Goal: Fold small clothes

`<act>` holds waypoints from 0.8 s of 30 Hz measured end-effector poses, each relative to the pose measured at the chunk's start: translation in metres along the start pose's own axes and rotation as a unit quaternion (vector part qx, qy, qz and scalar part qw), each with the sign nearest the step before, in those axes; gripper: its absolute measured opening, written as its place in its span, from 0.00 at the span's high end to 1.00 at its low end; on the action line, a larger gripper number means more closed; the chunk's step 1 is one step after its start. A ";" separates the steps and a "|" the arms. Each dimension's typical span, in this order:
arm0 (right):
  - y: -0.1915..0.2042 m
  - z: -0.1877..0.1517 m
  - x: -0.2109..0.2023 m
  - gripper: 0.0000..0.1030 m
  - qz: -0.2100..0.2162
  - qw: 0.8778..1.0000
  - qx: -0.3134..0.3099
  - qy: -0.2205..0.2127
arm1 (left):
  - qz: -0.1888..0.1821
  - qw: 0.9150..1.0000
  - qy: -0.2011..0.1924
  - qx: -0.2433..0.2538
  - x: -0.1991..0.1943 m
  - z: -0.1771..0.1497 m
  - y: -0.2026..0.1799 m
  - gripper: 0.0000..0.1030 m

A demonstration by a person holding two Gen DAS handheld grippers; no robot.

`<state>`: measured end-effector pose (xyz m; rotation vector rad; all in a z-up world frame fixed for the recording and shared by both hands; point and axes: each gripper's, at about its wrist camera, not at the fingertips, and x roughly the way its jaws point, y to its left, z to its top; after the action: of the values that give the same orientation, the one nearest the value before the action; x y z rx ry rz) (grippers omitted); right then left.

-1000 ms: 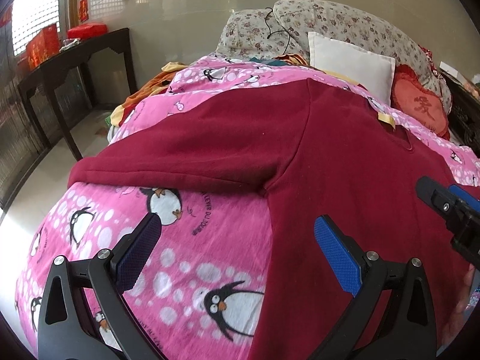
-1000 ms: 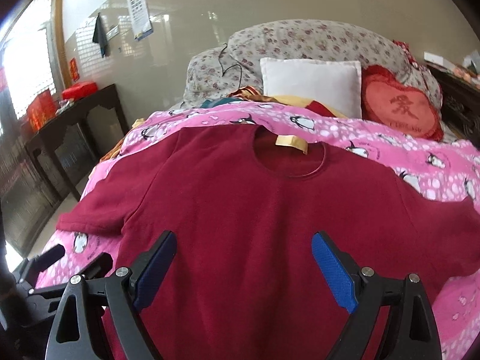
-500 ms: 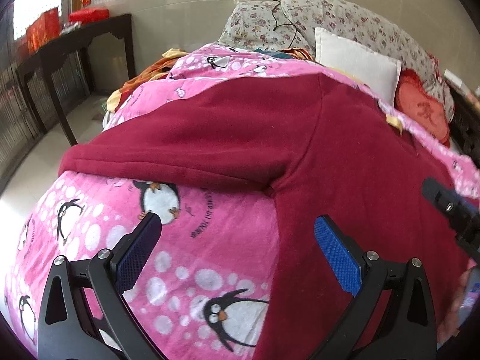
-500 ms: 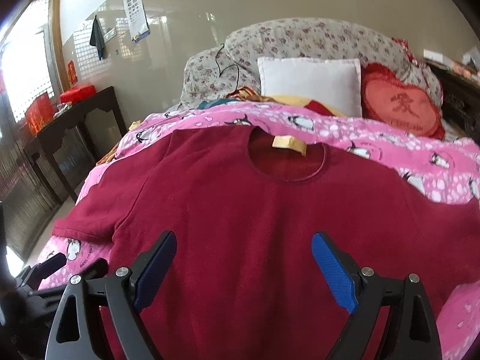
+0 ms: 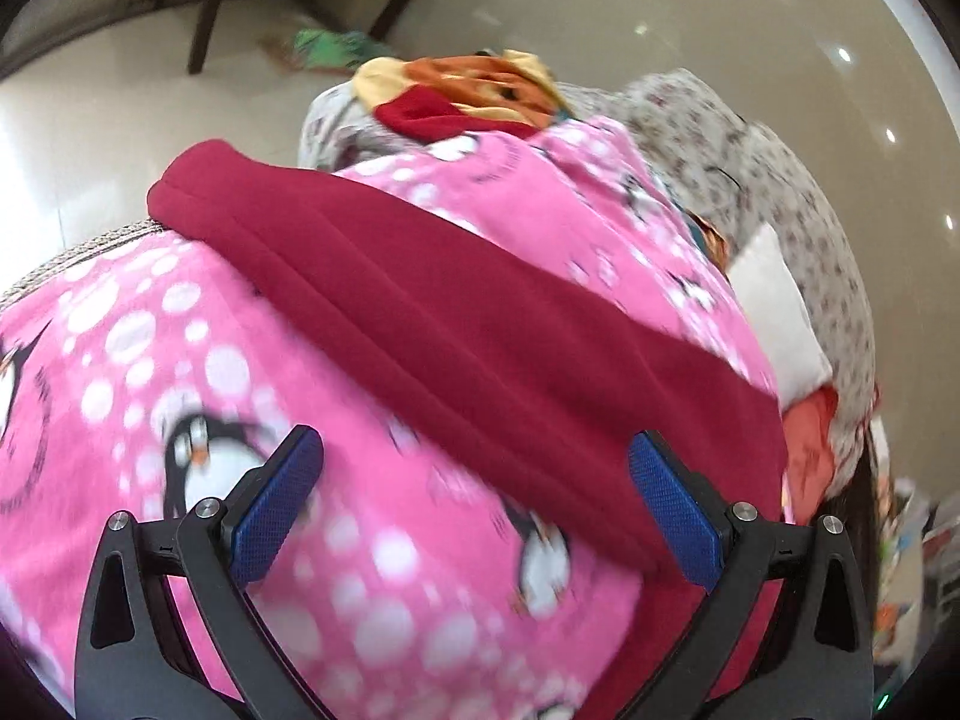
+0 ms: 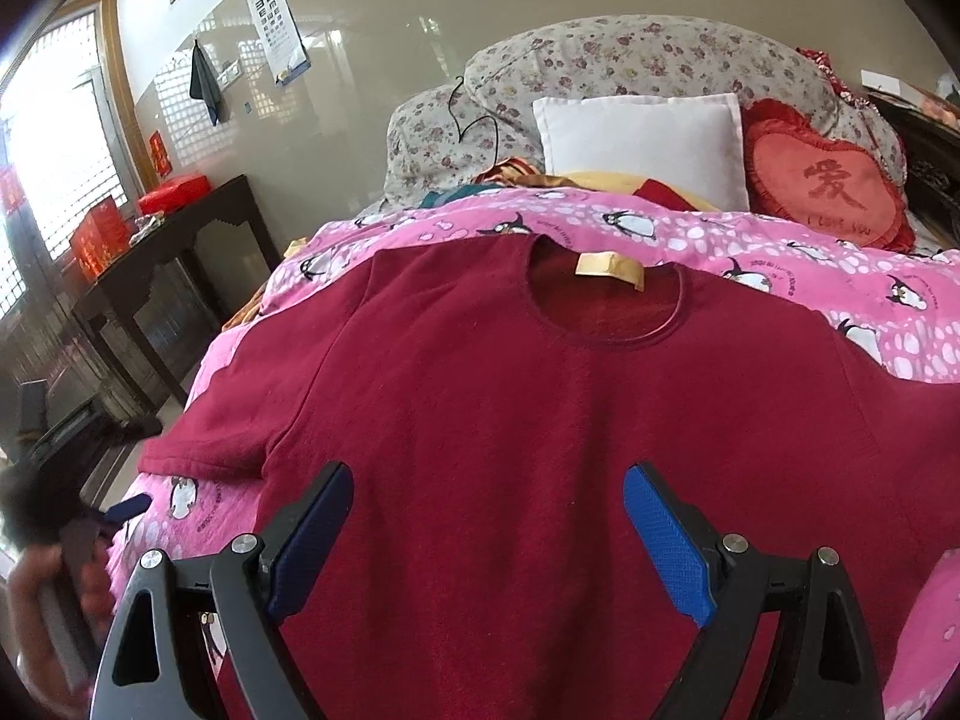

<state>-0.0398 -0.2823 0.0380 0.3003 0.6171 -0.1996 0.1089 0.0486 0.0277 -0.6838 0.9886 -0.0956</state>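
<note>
Shirt [image 6: 540, 420] on blanket [image 6: 750, 252], pillows [image 6: 642, 144] behind

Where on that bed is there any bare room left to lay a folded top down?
Bare pink penguin blanket lies between the red shirt's collar and the white pillow, and again below the shirt's left sleeve. The head of the bed is crowded: pillow, heart cushion and heaped clothes.

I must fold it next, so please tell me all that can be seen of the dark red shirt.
The dark red shirt lies spread flat, front up, on the pink penguin blanket. It looks like soft fleecy knit, with a round neckline and a tan label inside the collar. Its sleeve stretches sideways, unfolded. Neither open gripper touches it.
</note>
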 end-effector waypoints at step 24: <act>-0.084 0.042 -0.077 0.12 -0.062 0.991 0.071 -0.091 | -0.204 0.924 -0.020 0.323 -0.052 -0.107 -0.237 0.83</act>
<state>-0.1019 -0.3678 0.0978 0.3776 0.4410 -0.3867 0.0478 -0.1715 0.1631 -0.2660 0.6978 -0.7397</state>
